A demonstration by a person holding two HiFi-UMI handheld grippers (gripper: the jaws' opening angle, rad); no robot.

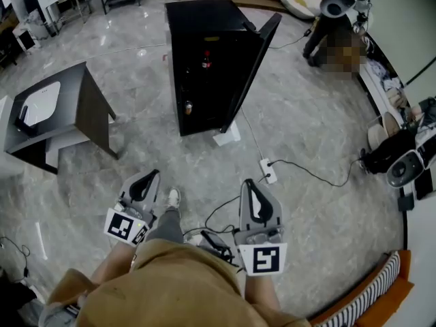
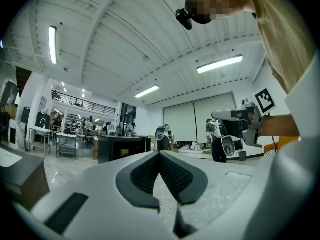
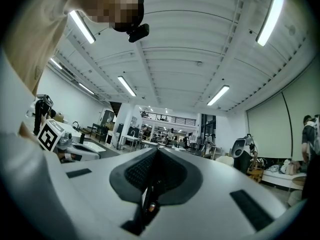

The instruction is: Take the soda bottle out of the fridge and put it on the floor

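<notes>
Standing inside the fridge on an upper shelf, what looks like the soda bottle is not yet taken out. The door is already open, so the reach, the grasp and setting it on the floor are all left to you. Your left gripper and right gripper are well apart from the bottle, jaws closed together and empty.

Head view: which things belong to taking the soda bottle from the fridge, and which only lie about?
Job: fridge, door open; bottle inside; floor; left gripper and right gripper, both shut.
Lying about: table; power strip.
</notes>
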